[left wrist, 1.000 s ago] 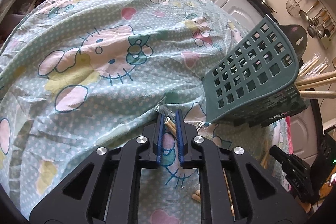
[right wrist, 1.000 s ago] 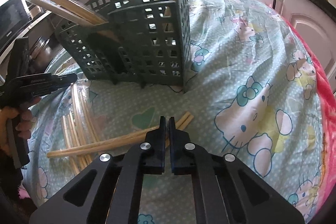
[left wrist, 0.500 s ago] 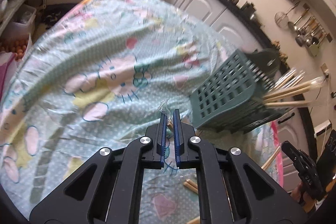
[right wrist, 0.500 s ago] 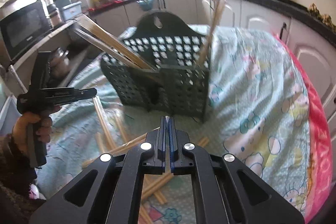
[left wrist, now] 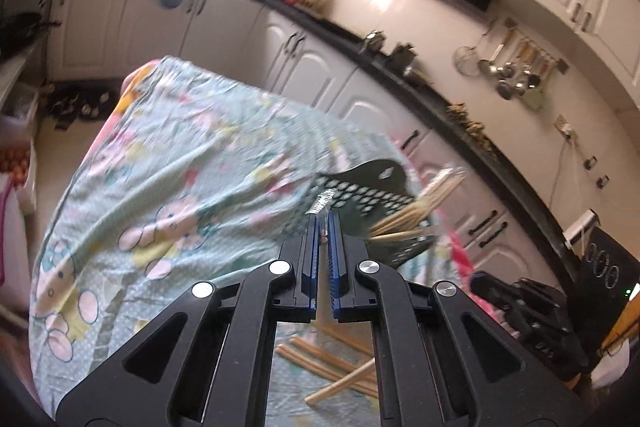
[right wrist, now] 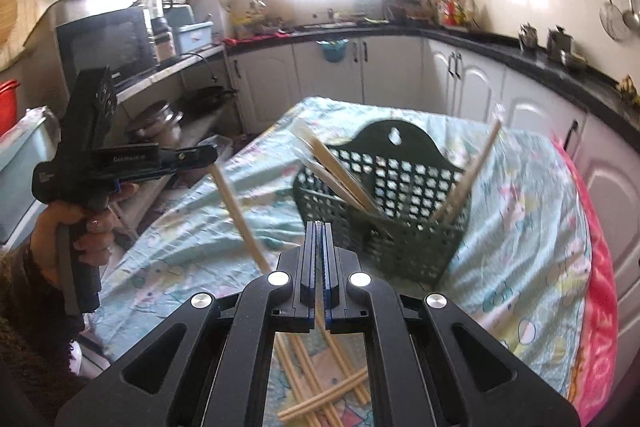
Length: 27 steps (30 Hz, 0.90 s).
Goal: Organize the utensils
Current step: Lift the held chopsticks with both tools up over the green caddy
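Observation:
My left gripper is shut on a wrapped pair of chopsticks. The clear crimped wrapper end sticks out past its blue pads. In the right wrist view the left gripper is held up at the left by a hand, and its chopsticks hang slanting down. My right gripper is shut, with a thin crimped wrapper edge showing between its pads. The dark green slotted basket stands on the cloth ahead with several chopsticks leaning in it. Loose chopsticks lie crossed on the cloth under the right gripper.
A pale green cartoon-print cloth covers the table, with a pink cover at its right edge. White cupboards and a black counter ring the room. A microwave stands at the left. Ladles hang on the wall.
Both grippers have risen well above the cloth and tipped up, so the kitchen walls now fill the upper views. The left gripper has closed tighter and carries its wrapped chopsticks up.

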Each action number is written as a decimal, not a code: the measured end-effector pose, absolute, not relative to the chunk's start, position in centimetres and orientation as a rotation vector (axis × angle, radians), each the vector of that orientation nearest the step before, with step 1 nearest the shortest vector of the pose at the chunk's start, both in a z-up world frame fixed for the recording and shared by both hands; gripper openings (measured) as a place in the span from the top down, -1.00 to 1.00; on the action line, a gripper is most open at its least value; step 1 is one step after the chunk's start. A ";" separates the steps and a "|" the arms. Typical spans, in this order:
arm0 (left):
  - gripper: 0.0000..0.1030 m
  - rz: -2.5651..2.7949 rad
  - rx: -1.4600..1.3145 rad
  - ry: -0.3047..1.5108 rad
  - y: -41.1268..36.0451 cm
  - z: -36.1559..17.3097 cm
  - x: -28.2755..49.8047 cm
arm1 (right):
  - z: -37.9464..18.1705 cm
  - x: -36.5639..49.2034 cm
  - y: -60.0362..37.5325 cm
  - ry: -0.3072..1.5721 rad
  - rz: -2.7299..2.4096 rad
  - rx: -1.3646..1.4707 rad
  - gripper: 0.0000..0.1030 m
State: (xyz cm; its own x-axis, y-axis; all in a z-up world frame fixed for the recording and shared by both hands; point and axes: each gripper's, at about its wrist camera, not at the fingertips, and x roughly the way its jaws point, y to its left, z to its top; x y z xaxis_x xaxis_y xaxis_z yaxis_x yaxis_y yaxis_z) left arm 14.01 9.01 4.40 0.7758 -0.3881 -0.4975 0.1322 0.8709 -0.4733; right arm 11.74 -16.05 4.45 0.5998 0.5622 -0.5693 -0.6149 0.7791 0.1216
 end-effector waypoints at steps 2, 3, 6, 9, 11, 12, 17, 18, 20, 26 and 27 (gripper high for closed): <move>0.97 -0.313 -0.417 0.599 8.4 5.7 13.6 | 5.2 11.4 -15.8 0.609 0.694 -0.098 0.95; 0.97 -0.321 -0.414 0.592 8.2 6.1 13.4 | 5.7 11.2 -15.8 0.598 0.699 -0.101 0.95; 0.97 -0.349 -0.404 0.563 7.7 7.5 13.1 | 6.7 10.8 -15.9 0.571 0.705 -0.109 0.95; 0.97 -0.367 -0.390 0.537 7.2 8.8 12.8 | 7.8 10.3 -16.0 0.543 0.703 -0.115 0.95; 0.97 -0.377 -0.380 0.521 6.9 9.6 12.6 | 8.4 10.2 -16.4 0.525 0.698 -0.116 0.95; 0.97 -0.381 -0.376 0.516 6.8 9.8 12.6 | 8.7 10.1 -16.5 0.517 0.695 -0.116 0.95; 0.97 -0.395 -0.345 0.477 6.4 11.9 12.3 | 10.5 10.3 -17.7 0.469 0.669 -0.112 0.95; 0.97 -0.394 -0.340 0.470 6.4 12.2 12.2 | 11.0 10.3 -18.0 0.458 0.665 -0.110 0.95; 0.97 -0.391 -0.329 0.450 6.4 13.1 12.2 | 11.6 10.4 -18.3 0.440 0.657 -0.107 0.95; 0.97 -0.375 -0.295 0.409 6.7 15.4 12.5 | 14.2 10.7 -19.0 0.368 0.638 -0.110 0.95; 0.96 -0.373 -0.292 0.404 6.7 15.7 12.5 | 14.8 10.8 -19.1 0.355 0.634 -0.110 0.95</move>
